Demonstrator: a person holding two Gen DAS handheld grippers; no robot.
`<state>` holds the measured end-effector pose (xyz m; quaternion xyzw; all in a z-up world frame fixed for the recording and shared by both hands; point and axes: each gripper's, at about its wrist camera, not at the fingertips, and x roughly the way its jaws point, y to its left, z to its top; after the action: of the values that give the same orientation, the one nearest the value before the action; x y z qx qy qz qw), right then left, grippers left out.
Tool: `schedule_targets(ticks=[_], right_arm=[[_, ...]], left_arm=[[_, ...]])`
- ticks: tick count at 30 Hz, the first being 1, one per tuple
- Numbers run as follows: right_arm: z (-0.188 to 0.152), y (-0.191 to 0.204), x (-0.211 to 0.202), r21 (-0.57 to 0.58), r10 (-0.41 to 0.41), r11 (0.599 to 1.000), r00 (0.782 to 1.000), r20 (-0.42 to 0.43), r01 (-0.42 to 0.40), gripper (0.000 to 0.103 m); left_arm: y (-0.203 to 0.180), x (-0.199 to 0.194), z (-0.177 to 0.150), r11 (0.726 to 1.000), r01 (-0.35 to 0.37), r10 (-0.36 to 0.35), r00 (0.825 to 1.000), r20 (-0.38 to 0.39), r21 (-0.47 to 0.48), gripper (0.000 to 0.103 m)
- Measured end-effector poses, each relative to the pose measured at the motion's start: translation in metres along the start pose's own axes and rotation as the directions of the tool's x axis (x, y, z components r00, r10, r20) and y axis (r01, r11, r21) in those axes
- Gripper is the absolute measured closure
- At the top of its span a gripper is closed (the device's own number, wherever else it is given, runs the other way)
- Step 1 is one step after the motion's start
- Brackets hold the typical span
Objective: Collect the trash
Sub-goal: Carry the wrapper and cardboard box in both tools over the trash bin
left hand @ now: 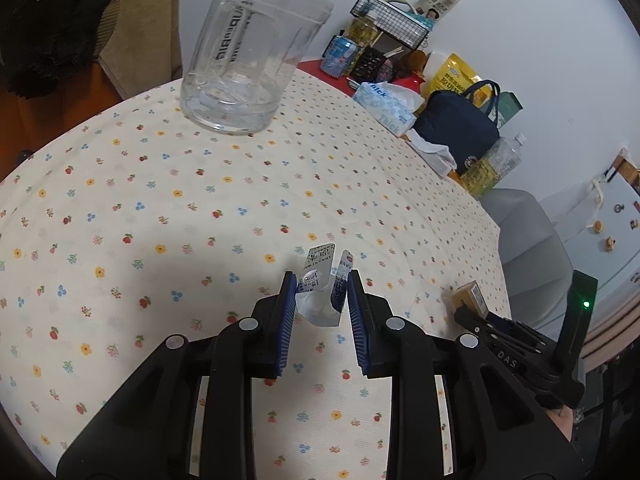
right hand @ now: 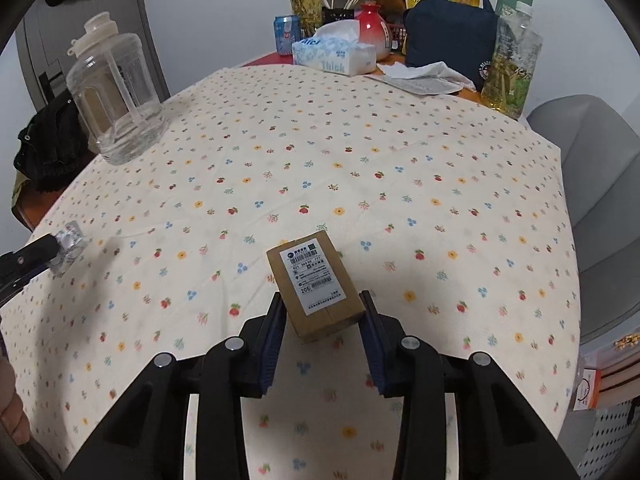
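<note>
Crumpled plastic wrapper: pinched in left gripper fingers, raised above floral table, seemingly for disposal. Brown cardboard box: clamped between right gripper fingers, likewise lifted.

Left tool pinches crumpled wrapper above tablecloth.

my left gripper: matt black plastic, ribbed blue pads | wrapper in it: crinkled glossy clear plastic film | box in my right gripper: matt brown cardboard, smooth white paper label | tablecloth: soft matt printed cloth | jug: clear glossy plastic
</note>
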<state>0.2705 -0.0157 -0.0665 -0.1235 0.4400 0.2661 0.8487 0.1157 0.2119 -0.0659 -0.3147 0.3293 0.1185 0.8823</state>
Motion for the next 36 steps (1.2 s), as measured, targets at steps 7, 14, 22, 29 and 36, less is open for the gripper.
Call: schedule_targets(ticks=[7,14,22,29,36], right_arm=[[-0.021,-0.027,-0.04,0.067,0.006,0.998,0.999,0.041,-0.008,0.066],[-0.05,-0.059,-0.082,0.158,0.006,0.987,0.996,0.094,-0.02,0.066],[-0.086,-0.106,-0.12,0.27,-0.037,0.963,0.991,0.131,0.001,0.066],[-0.123,-0.146,-0.143,0.379,-0.083,0.925,0.987,0.14,0.024,0.066],[-0.159,-0.183,-0.161,0.476,-0.128,0.878,0.982,0.141,0.046,0.066]], left_arm=[[-0.029,0.004,-0.007,0.998,0.046,-0.045,0.999,-0.015,0.044,0.077],[-0.073,0.01,-0.023,0.988,0.099,-0.094,0.994,-0.051,0.117,0.077],[-0.128,0.02,-0.047,0.965,0.16,-0.14,0.984,-0.108,0.206,0.077],[-0.171,0.028,-0.065,0.939,0.205,-0.168,0.974,-0.153,0.276,0.077],[-0.21,0.036,-0.082,0.911,0.244,-0.187,0.963,-0.195,0.333,0.077]])
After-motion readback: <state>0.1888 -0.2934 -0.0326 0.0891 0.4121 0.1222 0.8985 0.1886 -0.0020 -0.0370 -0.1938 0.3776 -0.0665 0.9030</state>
